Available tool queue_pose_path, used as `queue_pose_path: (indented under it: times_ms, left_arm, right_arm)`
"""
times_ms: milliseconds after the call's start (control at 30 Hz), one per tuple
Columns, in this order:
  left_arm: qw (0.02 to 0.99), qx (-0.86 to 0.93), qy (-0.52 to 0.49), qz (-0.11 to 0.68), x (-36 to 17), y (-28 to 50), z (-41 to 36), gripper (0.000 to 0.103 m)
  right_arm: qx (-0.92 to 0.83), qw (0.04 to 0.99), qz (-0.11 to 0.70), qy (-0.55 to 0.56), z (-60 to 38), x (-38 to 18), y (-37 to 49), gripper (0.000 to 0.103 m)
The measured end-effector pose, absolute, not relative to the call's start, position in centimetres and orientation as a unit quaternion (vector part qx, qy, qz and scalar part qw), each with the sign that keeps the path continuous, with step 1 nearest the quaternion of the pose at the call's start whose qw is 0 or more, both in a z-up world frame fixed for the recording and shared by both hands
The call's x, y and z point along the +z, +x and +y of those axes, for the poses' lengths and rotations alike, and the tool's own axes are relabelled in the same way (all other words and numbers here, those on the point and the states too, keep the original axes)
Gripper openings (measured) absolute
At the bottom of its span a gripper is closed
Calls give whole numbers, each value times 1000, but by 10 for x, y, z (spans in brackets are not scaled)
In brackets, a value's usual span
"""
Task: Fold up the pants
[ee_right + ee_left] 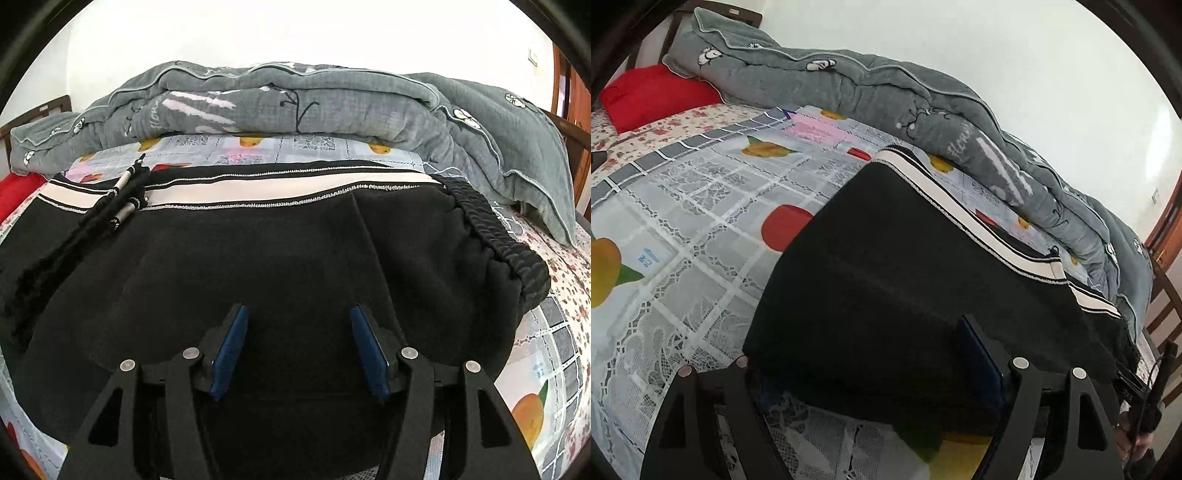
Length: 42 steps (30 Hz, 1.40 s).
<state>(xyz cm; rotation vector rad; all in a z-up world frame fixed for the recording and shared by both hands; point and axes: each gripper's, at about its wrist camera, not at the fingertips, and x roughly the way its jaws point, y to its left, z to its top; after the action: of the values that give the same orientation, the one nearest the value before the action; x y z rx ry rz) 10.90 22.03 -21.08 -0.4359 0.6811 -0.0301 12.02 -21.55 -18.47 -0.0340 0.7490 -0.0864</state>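
Left wrist view
- Pants (886, 288): black, folded into a thick slab on the bed, the white side stripe (975, 218) running along the far edge.
- My left gripper (871, 373): jaws spread wide. One blue pad (979, 365) stands on the right over the black cloth; the left finger is hidden in the dark at the pants' near corner. I cannot tell whether the pads touch the fabric; nothing is pinched between them.
- Bed cover (701, 229): pale, lace-and-fruit print, bare to the left of the pants.
- Quilt (886, 96): grey, bunched along the wall behind the pants.
- Pillow (653, 96): red, at the far left corner.

Right wrist view
- Pants (295, 251): spread across the frame, elastic waistband (506, 240) at the right, stripe (288, 184) along the far side.
- Drawstring (122, 199): metal-tipped cords lying on the pants at the upper left.
- My right gripper (299, 350): jaws about half apart, both blue pads (229, 350) clear to see, low over the black cloth. Only flat fabric lies between them; I have hold of nothing.
- Quilt (332, 99): heaped behind the pants.
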Motion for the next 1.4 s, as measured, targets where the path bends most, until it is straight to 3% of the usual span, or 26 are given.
queue_pose_path:
  times_ms: [1400]
  left_arm:
    - [926, 18, -199, 319, -208, 102, 222, 81]
  right_arm:
    - [-24, 932, 362, 4, -219, -184, 121, 65]
